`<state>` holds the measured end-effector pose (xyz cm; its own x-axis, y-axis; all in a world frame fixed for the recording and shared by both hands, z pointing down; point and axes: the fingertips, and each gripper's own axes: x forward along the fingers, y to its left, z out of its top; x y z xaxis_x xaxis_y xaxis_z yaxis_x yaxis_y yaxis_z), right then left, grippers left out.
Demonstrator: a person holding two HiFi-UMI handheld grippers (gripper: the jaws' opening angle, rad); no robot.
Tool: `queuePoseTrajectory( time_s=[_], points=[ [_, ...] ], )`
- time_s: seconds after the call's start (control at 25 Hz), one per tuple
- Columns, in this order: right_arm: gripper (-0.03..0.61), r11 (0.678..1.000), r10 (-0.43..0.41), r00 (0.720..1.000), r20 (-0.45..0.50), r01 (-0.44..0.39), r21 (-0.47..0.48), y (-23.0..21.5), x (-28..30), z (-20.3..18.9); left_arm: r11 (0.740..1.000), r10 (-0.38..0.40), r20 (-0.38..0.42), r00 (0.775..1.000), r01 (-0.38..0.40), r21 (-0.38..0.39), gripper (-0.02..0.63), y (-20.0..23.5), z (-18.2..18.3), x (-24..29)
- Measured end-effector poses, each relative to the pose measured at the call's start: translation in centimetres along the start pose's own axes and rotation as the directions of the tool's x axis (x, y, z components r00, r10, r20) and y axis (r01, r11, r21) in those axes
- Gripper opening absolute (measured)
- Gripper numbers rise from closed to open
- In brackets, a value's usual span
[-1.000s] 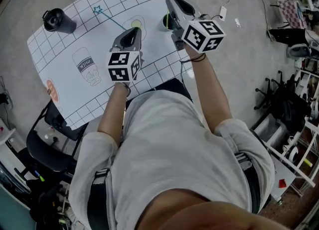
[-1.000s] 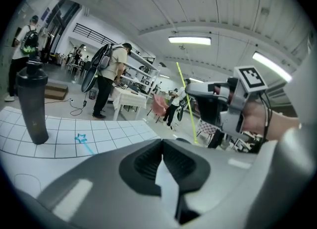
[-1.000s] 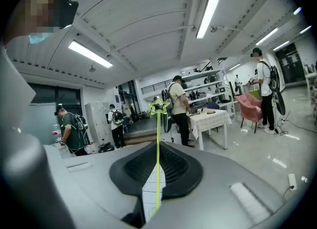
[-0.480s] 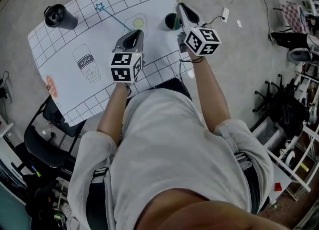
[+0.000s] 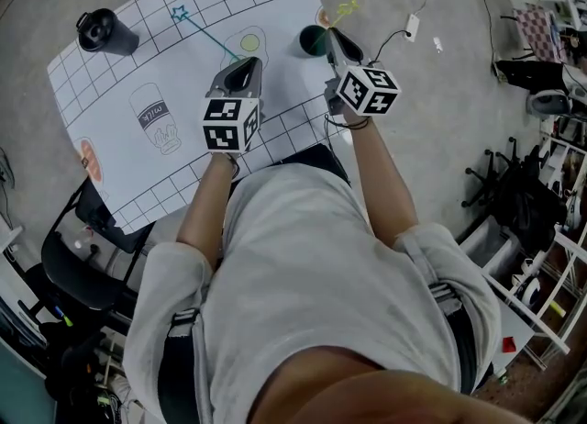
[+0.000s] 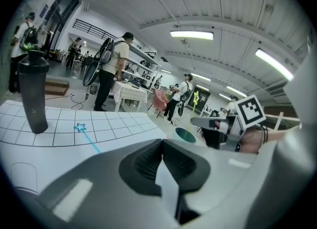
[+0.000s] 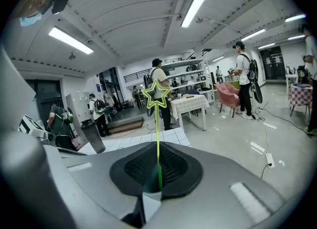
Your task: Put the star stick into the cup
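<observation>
Cup [image 5: 312,40], dark green, sits at the table [image 5: 110,83] edge. Right tool [image 5: 336,42] is right beside it, pads clamped on the yellow-green star stick [image 7: 158,134], star end up. Can't tell if the stick's lower end is inside the cup. Left tool [image 5: 244,66] is fully closed w/ nothing in it, over mid table. Blue star stick [image 5: 206,35] lies flat; dark bottle [image 5: 103,32] at far corner.

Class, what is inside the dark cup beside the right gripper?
The cup shows only a dark green interior. The right gripper partly covers it, so whether the star stick reaches in is hidden.
</observation>
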<state>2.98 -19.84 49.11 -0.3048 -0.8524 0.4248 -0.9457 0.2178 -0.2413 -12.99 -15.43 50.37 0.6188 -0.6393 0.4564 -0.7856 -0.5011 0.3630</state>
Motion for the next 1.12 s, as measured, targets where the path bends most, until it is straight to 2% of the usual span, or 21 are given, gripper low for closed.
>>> queuePoseTrajectory(
  time_s=[0.16, 0.32, 0.48, 0.6, 0.72, 0.88, 1.0, 1.12],
  points=[
    [0.014, 1.0, -0.007, 0.998, -0.055, 0.008, 0.019, -0.4, 0.2, -1.5, 1.0, -0.006, -0.01, 1.0, 0.006, 0.005, 0.003, -0.4, -0.2, 0.3],
    [0.019, 1.0, -0.024, 0.993, -0.114, 0.024, -0.002, -0.5, 0.1, -2.3, 1.0, -0.008, -0.016, 1.0, 0.008, 0.007, 0.003, -0.5, -0.4, 0.3],
    [0.072, 0.999, -0.032, 0.99, -0.139, 0.029, -0.023, -0.2, -0.3, -2.6, 1.0, -0.004, -0.018, 1.0, 0.004, 0.0, 0.003, -0.2, -0.6, 0.3],
    [0.047, 0.999, -0.026, 0.99, -0.138, 0.022, -0.034, 0.5, -1.0, -2.6, 1.0, 0.003, -0.019, 1.0, -0.003, -0.005, 0.003, 0.2, -0.7, 0.1],
    [0.0, 0.994, 0.034, 0.989, -0.142, -0.048, -0.102, 3.1, -1.0, -1.9, 1.0, 0.018, -0.016, 1.0, -0.018, -0.015, 0.003, 0.9, -0.7, -0.4],
    [-0.002, 0.958, 0.189, 0.972, -0.138, -0.213, -0.19, 9.1, 0.1, -0.3, 0.998, 0.052, -0.005, 0.999, -0.052, -0.036, 0.003, 2.8, -0.8, -1.7],
    [-0.002, 0.924, 0.29, 0.935, -0.202, -0.329, -0.194, 13.3, 2.4, -0.5, 0.991, 0.111, 0.004, 0.994, -0.11, -0.074, 0.003, 5.3, -1.2, -3.6],
    [-0.002, 0.886, 0.329, 0.89, -0.317, -0.407, -0.223, 16.1, 5.2, -2.2, 0.975, 0.187, 0.014, 0.982, -0.184, -0.121, 0.003, 7.9, -1.7, -5.7]
  ],
)
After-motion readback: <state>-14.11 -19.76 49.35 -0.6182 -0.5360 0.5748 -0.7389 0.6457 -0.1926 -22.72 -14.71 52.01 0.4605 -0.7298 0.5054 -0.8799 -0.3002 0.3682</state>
